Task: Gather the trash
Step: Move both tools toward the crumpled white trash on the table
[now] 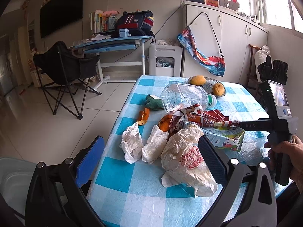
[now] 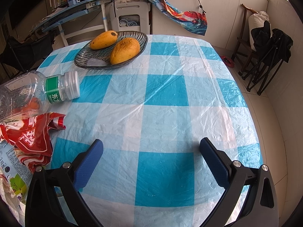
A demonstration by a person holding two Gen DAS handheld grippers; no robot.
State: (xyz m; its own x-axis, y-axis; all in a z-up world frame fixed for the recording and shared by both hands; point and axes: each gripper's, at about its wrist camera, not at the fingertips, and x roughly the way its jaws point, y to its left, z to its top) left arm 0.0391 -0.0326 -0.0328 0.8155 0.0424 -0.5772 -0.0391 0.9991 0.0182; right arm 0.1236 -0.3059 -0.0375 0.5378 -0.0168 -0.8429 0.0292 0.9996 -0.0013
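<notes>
While the left gripper is held low over the near edge of the counter, its jaws are spread wide and nothing is gripped between them. The trash is heaped just ahead of it on the blue-and-white checked cover: 2 crumpled white tissues lie side by side, a larger wad of printed wrapping paper rests against the right finger, and a milk carton lies just beside it. A torn red wrapper is piled behind these, with orange peel to its left and a clear plastic bottle lying on its side on top. The right gripper is seen over a bare part of the cover, to the right of the heap, with its jaws likewise wide apart and empty. A glass dish holding 2 mangoes stands at the far side. The person's hand is seen on the right gripper's handle.
</notes>
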